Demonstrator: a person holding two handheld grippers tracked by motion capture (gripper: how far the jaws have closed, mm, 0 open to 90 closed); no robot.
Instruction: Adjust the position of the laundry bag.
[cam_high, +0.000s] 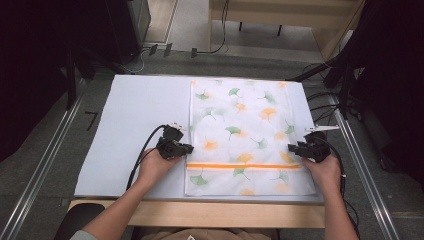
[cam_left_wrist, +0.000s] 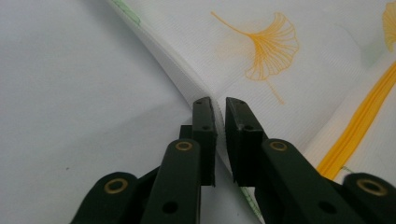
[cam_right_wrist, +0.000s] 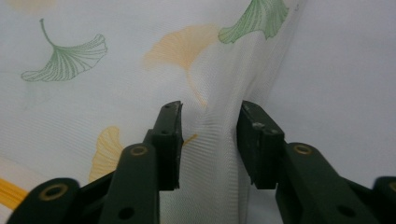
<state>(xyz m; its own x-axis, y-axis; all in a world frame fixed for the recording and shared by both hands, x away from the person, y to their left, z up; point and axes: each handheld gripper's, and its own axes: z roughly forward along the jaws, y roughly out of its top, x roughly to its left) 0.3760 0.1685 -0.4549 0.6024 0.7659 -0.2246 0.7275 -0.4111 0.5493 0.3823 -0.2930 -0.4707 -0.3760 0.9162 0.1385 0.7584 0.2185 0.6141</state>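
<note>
While grey floor rings white table (cam_high: 135, 130) — left gripper (cam_high: 186, 148) fingers pinching bag (cam_high: 245, 125) edge | right gripper (cam_high: 295, 148) fingers spread

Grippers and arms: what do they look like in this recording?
Both the left gripper and the right gripper are black, with flat two-piece jaws, brass-ringed pivots and a trailing black cable. The right one carries a grey plate. The forearms are bare.

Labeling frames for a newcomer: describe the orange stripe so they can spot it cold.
Start at the pale table mat; on its right half lies a white mesh cloth bag printed with green and orange ginkgo leaves. Near the bag's near end, a thin orange stripe, seemingly a zipper, crosses it side to side between the two tongs. It is the bag's one straight, solid band; the other markings are scattered leaves.
</note>
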